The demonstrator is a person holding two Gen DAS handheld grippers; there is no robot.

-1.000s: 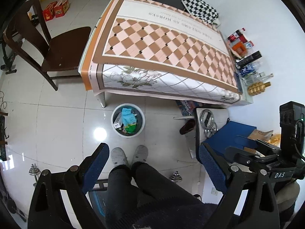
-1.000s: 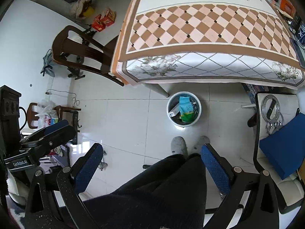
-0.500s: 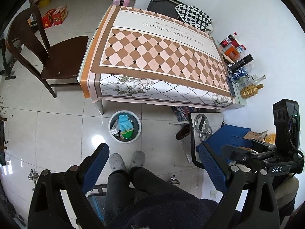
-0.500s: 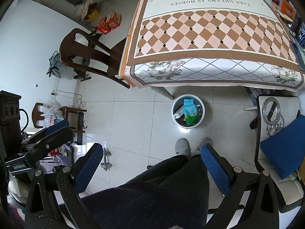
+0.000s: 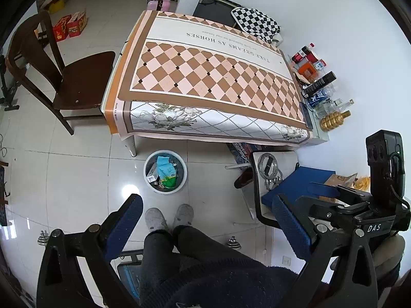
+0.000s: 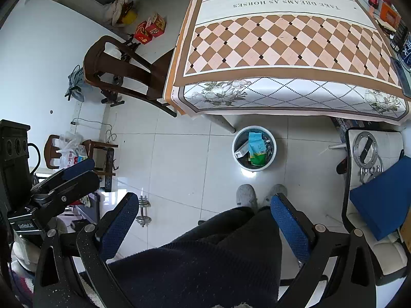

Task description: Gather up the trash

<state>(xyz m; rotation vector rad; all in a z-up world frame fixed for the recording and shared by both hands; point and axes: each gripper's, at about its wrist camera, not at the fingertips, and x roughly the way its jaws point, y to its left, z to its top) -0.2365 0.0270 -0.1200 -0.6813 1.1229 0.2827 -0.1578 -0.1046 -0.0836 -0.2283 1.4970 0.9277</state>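
Dark brown wood marks the far left: a curved-back wooden chair (image 5: 64, 77) stands beside the long desk under its brown-and-peach diamond-patterned tablecloth (image 5: 210, 77), whose top carries nothing. Over the last second both wrist views have pulled back and risen, so desk, chair and floor all sit smaller and farther off than before. That reads as the person straightening up and backing away from the work.

Below the desk's near edge, on the pale tiled floor (image 5: 64, 179), stands the round white waste bin (image 5: 165, 171). The trash is inside it: a light blue-and-green carton (image 5: 166, 170) lying on other wrappers, in the same arrangement as a second ago. The person's grey slippers (image 5: 168, 217) are planted just short of the bin.

The left tongs (image 5: 205, 220) are spread wide with nothing between the blue pads. The right tongs (image 6: 204, 218) are likewise spread and empty, hanging over the person's dark-clothed lap.

Further right sit a white stool holding metal rings (image 5: 269, 164) and a blue cushion (image 5: 308, 184), with a cluster of bottles and boxes (image 5: 318, 82) against the wall.

With the desk cleared, the bin filled and both tongs empty, my judgement is that the collecting is finished, or very nearly so.
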